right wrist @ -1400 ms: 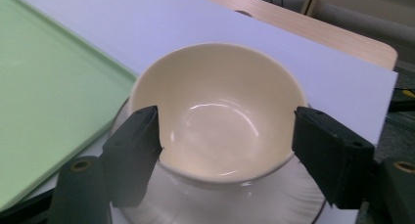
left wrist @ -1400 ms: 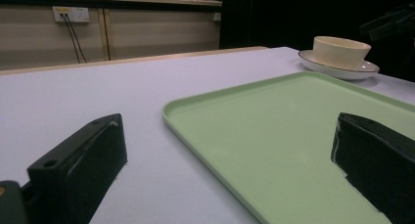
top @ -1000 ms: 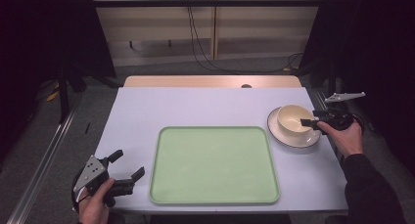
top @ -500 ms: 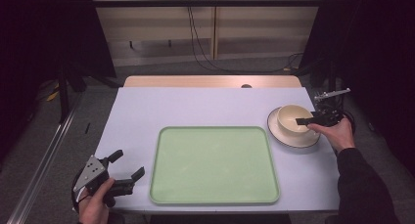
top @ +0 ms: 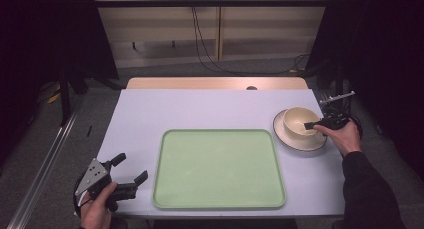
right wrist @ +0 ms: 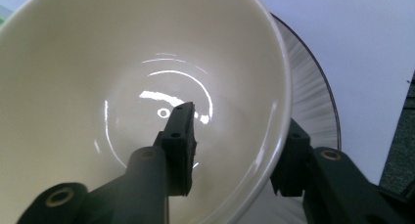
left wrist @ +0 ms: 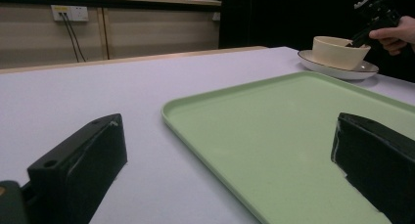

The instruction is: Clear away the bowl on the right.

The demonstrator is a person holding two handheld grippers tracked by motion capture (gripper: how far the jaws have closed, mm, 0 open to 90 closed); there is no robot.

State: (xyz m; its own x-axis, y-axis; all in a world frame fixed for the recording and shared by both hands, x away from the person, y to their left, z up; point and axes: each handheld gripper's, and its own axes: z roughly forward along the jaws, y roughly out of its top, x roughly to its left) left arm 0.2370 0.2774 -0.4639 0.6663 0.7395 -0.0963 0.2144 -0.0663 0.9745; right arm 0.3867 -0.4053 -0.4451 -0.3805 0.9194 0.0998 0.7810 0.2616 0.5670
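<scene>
Bowl (top: 300,122) and saucer (top: 299,141) sit at the right side of the pale bench (top: 200,109), the cream bowl standing upright on the saucer, just beside the right edge of the green tray (top: 218,168). The tray lies flat in the middle of the bench, nearer the person's side.

The right hand-held gripper (top: 314,124) reaches over the bowl from the right, held by the right hand (top: 342,136). In the right gripper view its jaws straddle the near wall of the bowl (right wrist: 147,87): one jaw is inside the bowl, the other outside beside the rim and above the saucer (right wrist: 313,101). The jaws are spread, with a gap showing between the wall and each jaw.

The left hand-held gripper (top: 131,170) is at the bench's near left corner, just beside the tray's left edge, held by the left hand (top: 97,209). Its jaws stand wide apart and hold nothing; in the left gripper view they frame the tray (left wrist: 274,136), with the bowl (left wrist: 338,52) well apart in the distance.
</scene>
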